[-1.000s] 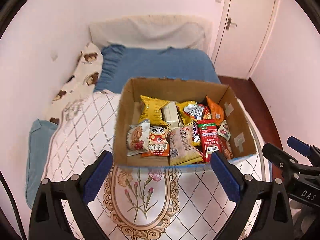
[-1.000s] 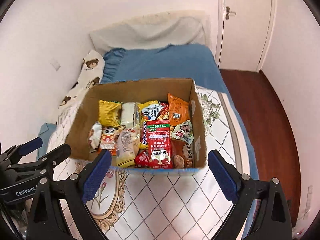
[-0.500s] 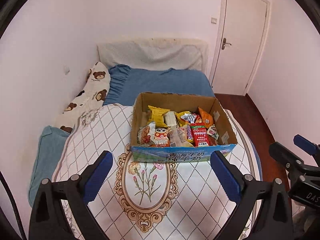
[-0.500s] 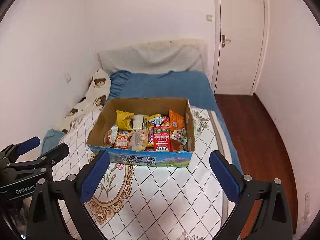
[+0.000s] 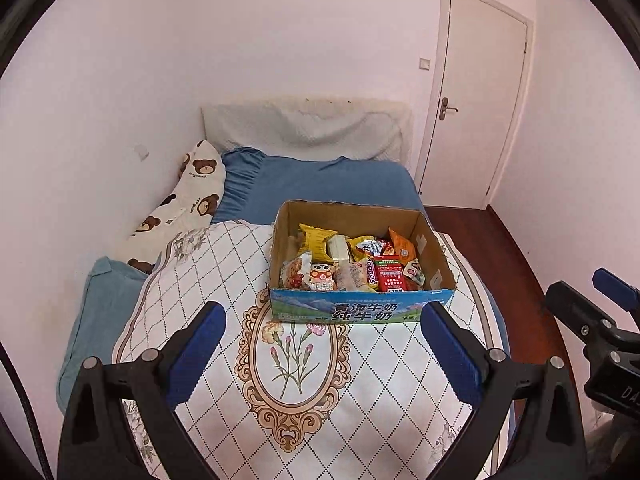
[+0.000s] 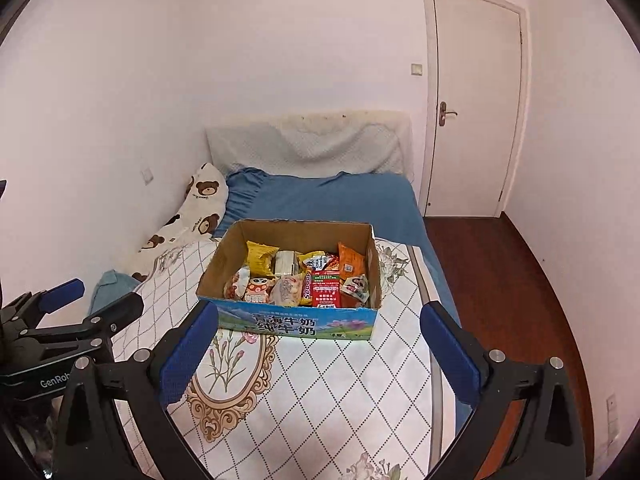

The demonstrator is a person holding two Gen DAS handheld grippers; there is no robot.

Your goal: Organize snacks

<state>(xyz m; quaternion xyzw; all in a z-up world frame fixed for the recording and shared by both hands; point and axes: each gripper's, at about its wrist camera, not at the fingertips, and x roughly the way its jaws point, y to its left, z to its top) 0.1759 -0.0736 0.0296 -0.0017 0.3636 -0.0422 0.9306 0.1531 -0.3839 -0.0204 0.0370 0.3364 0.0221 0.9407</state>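
An open cardboard box (image 5: 438, 258) with a blue printed front sits on the quilt, and it also shows in the right wrist view (image 6: 222, 264). It holds several snack packets, among them a yellow bag (image 5: 314, 238), a red packet (image 5: 390, 278) and an orange bag (image 6: 351, 263). My left gripper (image 5: 322, 354) is open and empty, held back from the box's front. My right gripper (image 6: 318, 354) is open and empty, also short of the box. Each gripper shows at the edge of the other's view.
The box rests on a white diamond-pattern quilt (image 5: 304, 368) over a blue bed (image 5: 320, 180). A bear-print pillow (image 5: 188, 196) lies along the left wall. A closed white door (image 5: 476, 100) and dark wood floor (image 6: 492, 280) are at the right.
Both grippers have pulled back and up from the box, which now looks smaller and farther, its blue front visible. Both stay open and empty.
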